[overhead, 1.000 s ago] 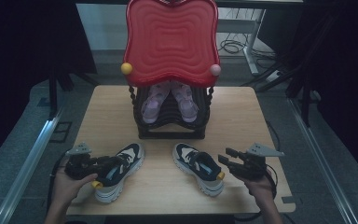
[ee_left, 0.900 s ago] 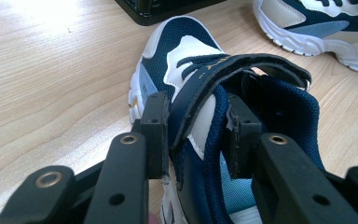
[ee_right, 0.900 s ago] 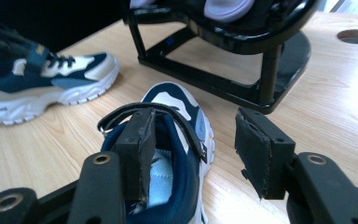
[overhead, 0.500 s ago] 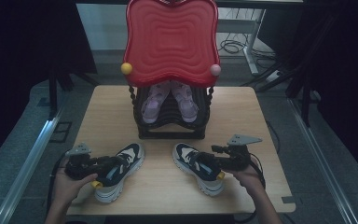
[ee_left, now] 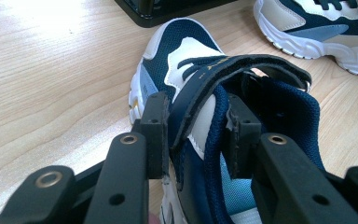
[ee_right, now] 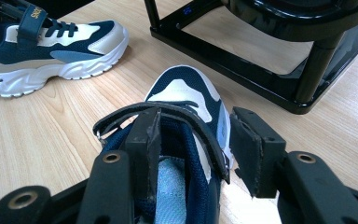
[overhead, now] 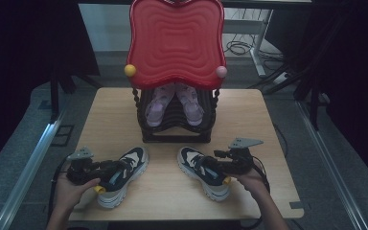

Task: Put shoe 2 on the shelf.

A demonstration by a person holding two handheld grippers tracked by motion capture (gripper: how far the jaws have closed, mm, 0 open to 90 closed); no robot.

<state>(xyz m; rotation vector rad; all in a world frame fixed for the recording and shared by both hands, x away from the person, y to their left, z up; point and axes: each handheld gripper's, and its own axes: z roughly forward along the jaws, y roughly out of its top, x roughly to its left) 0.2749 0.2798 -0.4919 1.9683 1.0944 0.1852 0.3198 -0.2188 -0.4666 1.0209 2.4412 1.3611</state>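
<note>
Wooden tabletop (overhead: pixel 249 120), pale grain, dark surroundings beyond its edges.

Left gripper (ee_left: pixel 198 128): jaws at a middling width, closed onto the outer wall and strap of the left sneaker (overhead: pixel 123 175); one pad is seen against the shoe's outside, the other inside the opening, pressed on the navy collar. The hook-and-loop strap (ee_left: pixel 242 67) is arched loosely over the tongue. This shoe is lying near the table's front left, toe pointed toward the rack.

Right gripper (ee_right: pixel 200 140): jaws have just been closing. One pad is set inside the opening of the right sneaker (overhead: pixel 203 170), against the inner wall; the other pad stands just off the outer side, a sliver of gap visible, so no grip is made yet. That shoe rests at front centre-right, toe angled toward the rack, well apart from its mate.

Both grippers are held low by hands entering from the near edge, cables trailing behind.

Farther back, a black shoe rack (overhead: pixel 175 122) is noted at table centre, with a pair of pink sneakers (overhead: pixel 172 103) stowed inside, under a red wavy top panel (overhead: pixel 175 38) bearing a yellow knob (overhead: pixel 130 70) and a pink knob (overhead: pixel 221 72).
</note>
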